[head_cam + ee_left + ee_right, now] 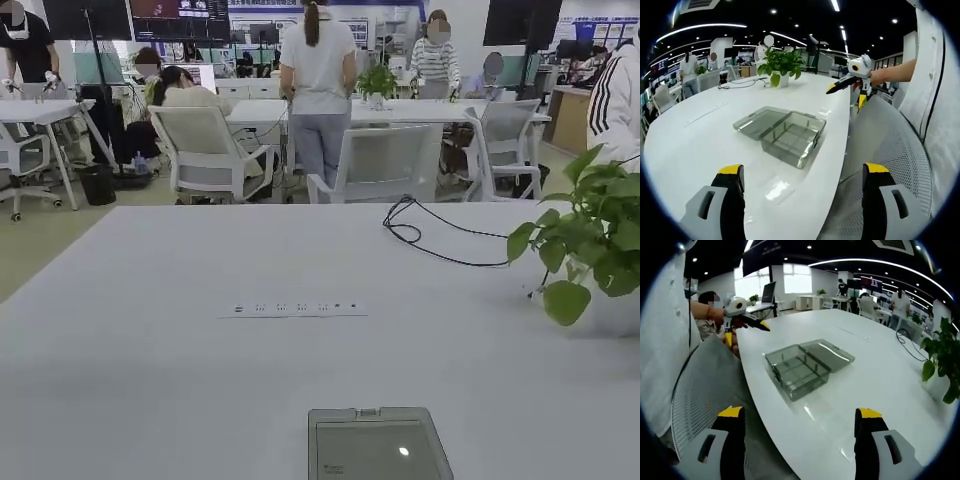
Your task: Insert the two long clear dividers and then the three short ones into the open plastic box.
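An open plastic box [792, 137] waits near the front edge of a white workbench [200, 380], its hinged lid [757, 121] folded flat on the side away from the person. The inside of the box looks bare of cross-pieces, so no divider appears to be seated yet.

The left gripper [802, 169] hangs just short of the box, aimed at it, jaws spread wide and empty. The right gripper [800, 412] faces the box from the opposite side, out past the bench edge, its jaws likewise wide apart with nothing between them.

Between the box and the left gripper a flat clear piece [777, 190] lies on the bench top — probably one or more of the dividers, though how many, and whether long or short, cannot be told.

Such pieces are likely light, thin, fairly stiff and slick, and they lie flush on a glossy surface; a pinch from above would probably slip. The safer hold is across one long edge, perhaps after nudging the piece over the bench edge nearest the box. The box itself looks light enough to skid when pressed — bracing its wall with the free gripper may help.

A potted plant [590, 245] and a black cable [420, 235] stand well beyond the box.
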Demonstrator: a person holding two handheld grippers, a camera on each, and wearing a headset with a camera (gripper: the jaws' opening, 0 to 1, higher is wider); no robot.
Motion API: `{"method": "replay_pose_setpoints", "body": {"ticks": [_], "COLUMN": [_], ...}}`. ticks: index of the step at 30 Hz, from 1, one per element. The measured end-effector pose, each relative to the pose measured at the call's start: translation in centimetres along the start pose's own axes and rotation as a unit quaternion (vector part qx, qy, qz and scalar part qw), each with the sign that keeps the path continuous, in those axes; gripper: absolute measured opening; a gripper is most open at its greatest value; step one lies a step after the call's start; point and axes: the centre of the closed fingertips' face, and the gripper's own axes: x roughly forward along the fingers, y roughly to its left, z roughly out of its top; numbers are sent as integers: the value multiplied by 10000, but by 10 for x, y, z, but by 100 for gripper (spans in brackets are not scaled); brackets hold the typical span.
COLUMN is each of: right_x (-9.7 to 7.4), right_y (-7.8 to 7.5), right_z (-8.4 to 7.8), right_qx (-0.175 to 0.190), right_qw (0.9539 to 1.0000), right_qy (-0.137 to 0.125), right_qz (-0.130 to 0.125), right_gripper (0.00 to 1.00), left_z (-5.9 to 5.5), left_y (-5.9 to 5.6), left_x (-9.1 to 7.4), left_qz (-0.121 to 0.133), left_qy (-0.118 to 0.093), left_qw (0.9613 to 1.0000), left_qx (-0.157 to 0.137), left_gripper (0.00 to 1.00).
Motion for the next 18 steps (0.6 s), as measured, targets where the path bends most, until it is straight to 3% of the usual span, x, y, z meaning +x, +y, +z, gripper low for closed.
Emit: {"method": "replay_pose_setpoints", "body": {"ticks": [18], "right_x": [5], "right_y": [0], "right_z": [-1], "right_qx": [49], "right_qw": [10000], "right_qy": [-46], "right_qz": [23], "right_gripper": [91], "left_z": [0], "left_y": [1], "left_x": [-1], "left_qz": [-10], "left_qy": [40], "left_qw": [10000], "left_qx": [-8], "left_gripper": [100]}}
